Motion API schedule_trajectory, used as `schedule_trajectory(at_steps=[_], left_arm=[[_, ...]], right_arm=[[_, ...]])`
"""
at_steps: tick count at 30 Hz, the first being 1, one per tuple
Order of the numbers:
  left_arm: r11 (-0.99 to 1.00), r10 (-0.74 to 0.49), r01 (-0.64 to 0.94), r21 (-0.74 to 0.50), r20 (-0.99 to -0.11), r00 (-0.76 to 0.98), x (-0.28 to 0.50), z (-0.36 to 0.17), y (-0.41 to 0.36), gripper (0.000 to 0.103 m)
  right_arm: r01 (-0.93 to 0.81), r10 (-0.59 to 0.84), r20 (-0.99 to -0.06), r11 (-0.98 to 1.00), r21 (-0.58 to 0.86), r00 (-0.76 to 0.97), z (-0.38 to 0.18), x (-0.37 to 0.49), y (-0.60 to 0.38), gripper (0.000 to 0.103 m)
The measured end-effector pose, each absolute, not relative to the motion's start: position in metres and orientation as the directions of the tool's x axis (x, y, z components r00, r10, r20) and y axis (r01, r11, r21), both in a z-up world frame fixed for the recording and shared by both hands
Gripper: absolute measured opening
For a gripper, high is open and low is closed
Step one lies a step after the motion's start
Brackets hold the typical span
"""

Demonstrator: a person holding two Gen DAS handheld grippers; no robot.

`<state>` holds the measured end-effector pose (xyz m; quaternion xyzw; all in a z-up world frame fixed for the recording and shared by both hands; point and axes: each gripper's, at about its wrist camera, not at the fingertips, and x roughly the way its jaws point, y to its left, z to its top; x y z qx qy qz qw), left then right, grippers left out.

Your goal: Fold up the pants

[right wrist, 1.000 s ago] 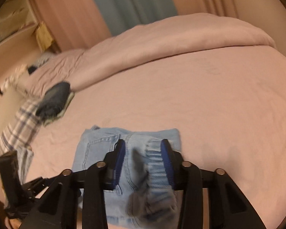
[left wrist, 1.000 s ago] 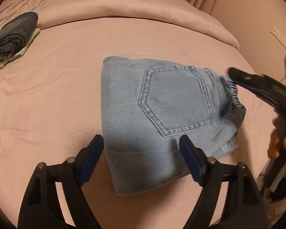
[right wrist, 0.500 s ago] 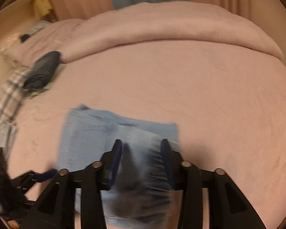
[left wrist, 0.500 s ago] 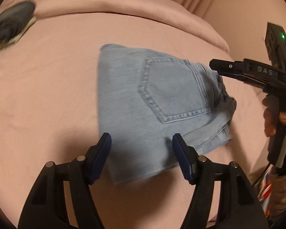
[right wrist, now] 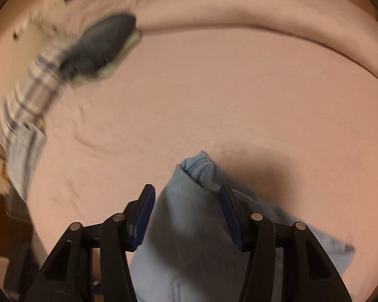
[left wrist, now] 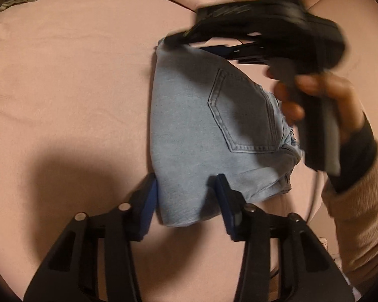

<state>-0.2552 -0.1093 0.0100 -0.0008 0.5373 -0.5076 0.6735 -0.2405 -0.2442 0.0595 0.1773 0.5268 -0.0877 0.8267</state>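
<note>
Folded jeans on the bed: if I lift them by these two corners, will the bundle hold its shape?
Probably not. The folded jeans are soft layered denim, so the middle would likely sag. The stacked layers at the waistband end may slide apart. On the pink bedspread they would likely drag rather than slide.

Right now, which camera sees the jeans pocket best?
The left wrist view: the pocket faces up on the folded jeans, stitching clear. The right wrist view shows only a corner of the jeans, no pocket.

I'm over a pink bed, sheet mostly smooth. Folded light-blue jeans lie on it; well apart, near the rolled duvet, a dark folded garment and plaid cloth.
</note>
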Motion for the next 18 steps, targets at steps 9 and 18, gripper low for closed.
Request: schedule_trajectory(at_steps=[9, 18], left_arm=[[0.481, -0.677, 0.704, -0.522, -0.732, -0.080, -0.265, 0.014, -0.102, 0.034], [0.505, -0.673, 0.692, -0.515, -0.737, -0.057, -0.275, 0.027, -0.107, 0.049]], right_arm=[[0.355, 0.059, -0.914, 0.910, 0.214, 0.400, 0.042, -0.230, -0.251, 0.025], [0.401, -0.050, -0.803, 0.884, 0.242, 0.594, 0.108, -0.309, -0.252, 0.037]])
